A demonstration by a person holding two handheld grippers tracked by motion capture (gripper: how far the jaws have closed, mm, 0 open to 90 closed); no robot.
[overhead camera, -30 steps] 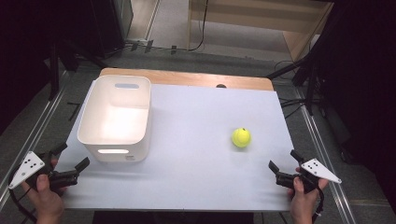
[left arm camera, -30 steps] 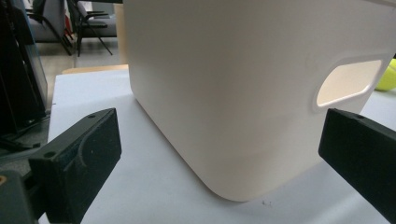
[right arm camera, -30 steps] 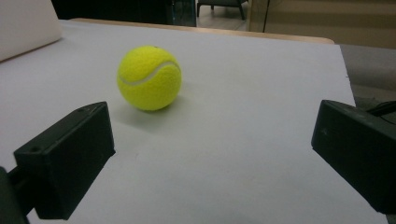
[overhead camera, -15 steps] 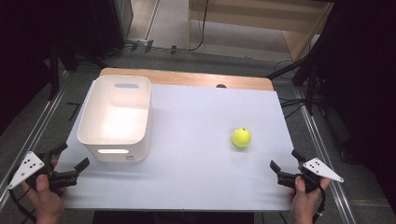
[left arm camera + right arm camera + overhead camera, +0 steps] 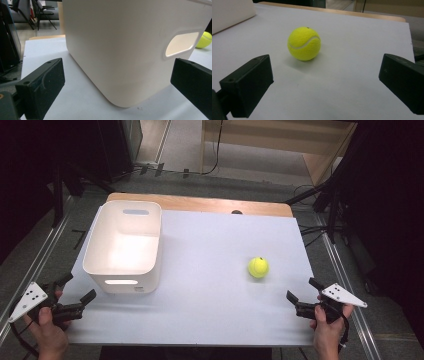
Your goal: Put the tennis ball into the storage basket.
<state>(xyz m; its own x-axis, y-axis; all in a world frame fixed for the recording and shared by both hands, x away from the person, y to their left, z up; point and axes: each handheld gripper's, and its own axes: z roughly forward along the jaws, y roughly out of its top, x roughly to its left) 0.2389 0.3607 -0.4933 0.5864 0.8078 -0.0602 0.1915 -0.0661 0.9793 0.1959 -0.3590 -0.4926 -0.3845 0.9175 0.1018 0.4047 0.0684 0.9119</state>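
Looking down from the high view: white table, with a white plastic bin standing upright on its left half, handle slot facing me. A yellow-green tennis ball lies on the right half, well apart from the bin. My left gripper sits at the near left corner, jaws apart, just short of the bin's near wall. My right gripper sits at the near right edge, jaws apart, near the ball but not touching it.

Left gripper view: bin wall between my spread jaws, its handle slot to the right; the ball peeks past the bin's edge.

Right gripper view: the ball rests on the table ahead of my open jaws, apart from both.
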